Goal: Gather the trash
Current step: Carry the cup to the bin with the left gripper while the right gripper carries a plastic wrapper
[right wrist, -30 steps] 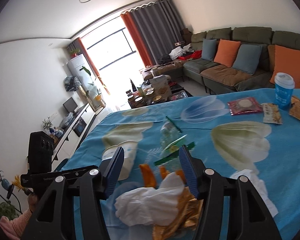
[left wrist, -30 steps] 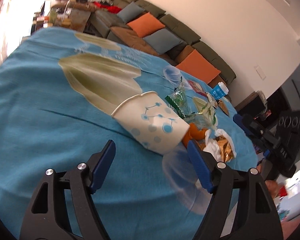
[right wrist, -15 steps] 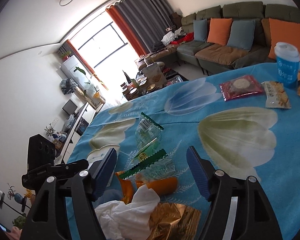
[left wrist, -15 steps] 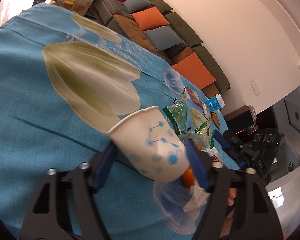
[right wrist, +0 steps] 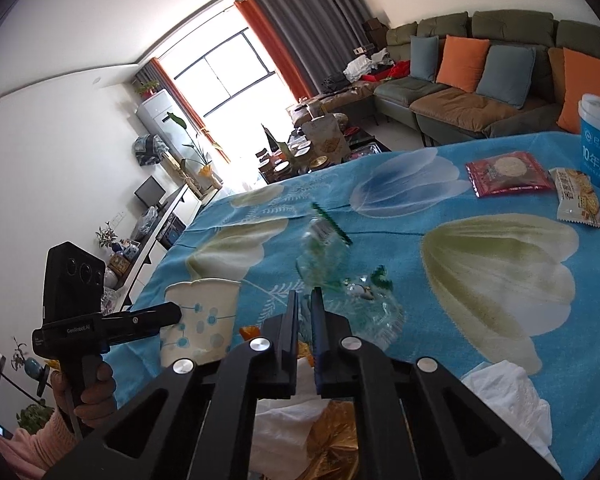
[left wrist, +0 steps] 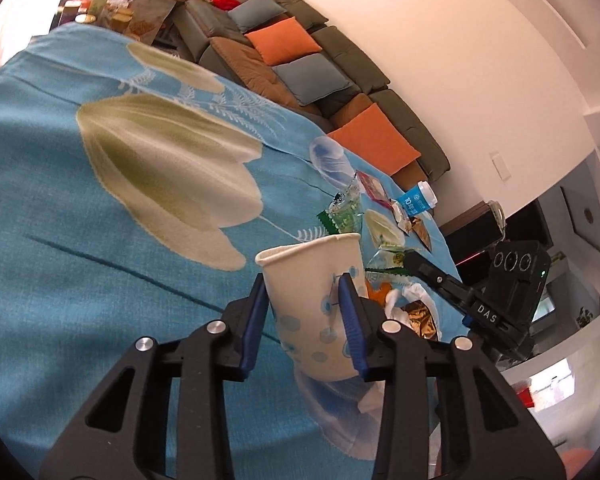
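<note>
Early in the job. Left hand-held gripper [left wrist: 306, 312] closing on the paper cup [left wrist: 316, 300], pads pressing both sides, cup upright and seemingly lifted off the blue cloth of the counter [left wrist: 100, 240]. Right hand-held gripper [right wrist: 305, 312] closed, jaws nearly touching; something thin and clear may be pinched, cannot tell. Clear green-edged wrapper [right wrist: 324, 248] just ahead of right tips; orange peel [right wrist: 249, 332] beside left jaw; white tissue [right wrist: 284, 424] and gold foil [right wrist: 334, 446] under the jaws. More tissue [right wrist: 508, 396] off to the right. Farther ahead and right: red snack pack [right wrist: 508, 174], cracker pack [right wrist: 580, 196], blue lidded cup [right wrist: 598, 144]. No bin in view, nothing visibly binned yet; nearly all trash left on the cloth. Readable: "10" plus Chinese characters on blue cup; "DAS" on right tool body [left wrist: 486, 312]; "GenRobot.AI" on left tool body [right wrist: 80, 330].
</note>
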`<state>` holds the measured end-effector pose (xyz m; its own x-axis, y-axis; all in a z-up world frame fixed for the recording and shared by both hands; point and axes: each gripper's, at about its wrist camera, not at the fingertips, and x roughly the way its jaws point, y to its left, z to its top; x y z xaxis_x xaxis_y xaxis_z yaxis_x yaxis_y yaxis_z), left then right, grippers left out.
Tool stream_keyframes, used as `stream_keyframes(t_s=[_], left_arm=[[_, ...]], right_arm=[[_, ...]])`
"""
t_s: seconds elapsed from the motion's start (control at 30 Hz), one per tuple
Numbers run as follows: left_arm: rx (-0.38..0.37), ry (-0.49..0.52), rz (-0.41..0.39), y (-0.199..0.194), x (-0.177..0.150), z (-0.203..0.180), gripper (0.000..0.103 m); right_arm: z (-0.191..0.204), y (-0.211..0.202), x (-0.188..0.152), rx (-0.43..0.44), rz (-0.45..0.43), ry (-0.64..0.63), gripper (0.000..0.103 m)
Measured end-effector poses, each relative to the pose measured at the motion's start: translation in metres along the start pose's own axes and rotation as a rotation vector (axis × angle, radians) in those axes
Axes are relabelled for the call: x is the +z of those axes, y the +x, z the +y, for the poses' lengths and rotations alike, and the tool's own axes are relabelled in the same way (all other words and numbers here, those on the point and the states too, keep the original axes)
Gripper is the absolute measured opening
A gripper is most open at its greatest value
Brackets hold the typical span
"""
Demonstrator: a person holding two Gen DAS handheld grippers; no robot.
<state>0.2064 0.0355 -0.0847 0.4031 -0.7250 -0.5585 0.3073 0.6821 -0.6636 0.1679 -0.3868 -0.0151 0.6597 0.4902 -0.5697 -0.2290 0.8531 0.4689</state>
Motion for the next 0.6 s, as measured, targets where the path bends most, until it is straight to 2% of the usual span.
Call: stream_keyframes(t_s=[0.33, 0.6], left_arm=[[0.074, 0.113, -0.088, -0.049, -0.016, -0.018, 0.031], [0.138, 0.139, -0.174, -0.114, -0.038, -0.014, 0.031]], right_arm=[[0.054, -0.020, -0.003, 0.045, -0.051, -0.137, 0.005], [0.101, -0.008, -0.013, 0.139, -0.018, -0.204, 0.005]])
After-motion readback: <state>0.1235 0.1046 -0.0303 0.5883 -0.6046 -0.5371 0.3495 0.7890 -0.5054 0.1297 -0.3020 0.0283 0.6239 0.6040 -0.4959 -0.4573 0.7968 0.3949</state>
